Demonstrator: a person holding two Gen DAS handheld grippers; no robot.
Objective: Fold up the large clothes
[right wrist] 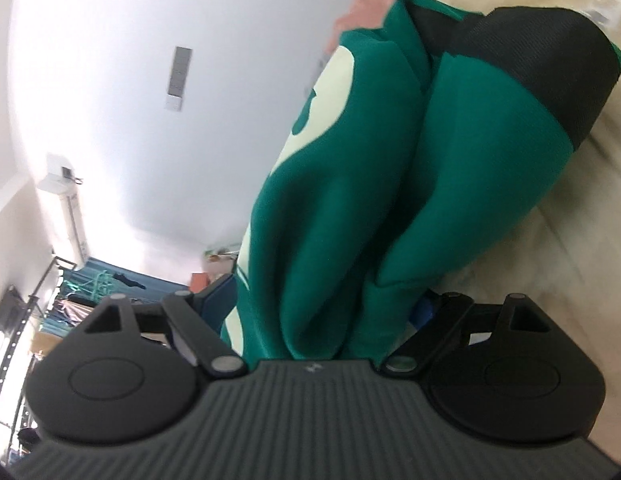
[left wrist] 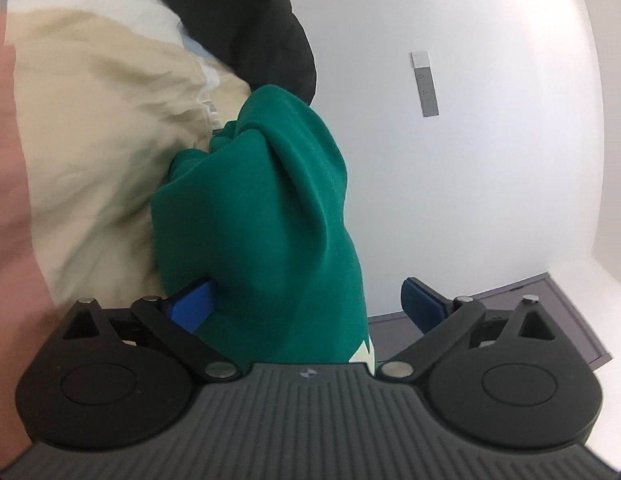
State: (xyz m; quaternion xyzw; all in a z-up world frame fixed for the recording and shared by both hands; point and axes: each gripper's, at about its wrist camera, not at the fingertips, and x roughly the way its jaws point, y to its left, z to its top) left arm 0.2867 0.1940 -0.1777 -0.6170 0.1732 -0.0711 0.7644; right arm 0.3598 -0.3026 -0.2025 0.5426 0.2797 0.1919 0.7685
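A green sweatshirt (left wrist: pixel 262 208) hangs bunched between the fingers of my left gripper (left wrist: pixel 306 306). It lies against the left blue pad (left wrist: pixel 190 308), while the right blue pad (left wrist: pixel 424 304) stands clear of it, so the jaws are wide open. In the right wrist view the same green sweatshirt (right wrist: pixel 350 200), with a cream print (right wrist: pixel 330 92) and a black ribbed band (right wrist: pixel 550 60), fills the gap of my right gripper (right wrist: pixel 322 306). Its fingers are spread wide, and most of the right pad (right wrist: pixel 424 312) is hidden by the folds.
Beige fabric (left wrist: pixel 102 140) and a black garment (left wrist: pixel 250 20) lie behind the sweatshirt, with pink cloth (left wrist: pixel 6 200) at the left edge. The beige fabric (right wrist: pixel 550 240) also lies under the sweatshirt. A white wall (left wrist: pixel 470 160) and a dark cabinet top (left wrist: pixel 550 312) are at the right.
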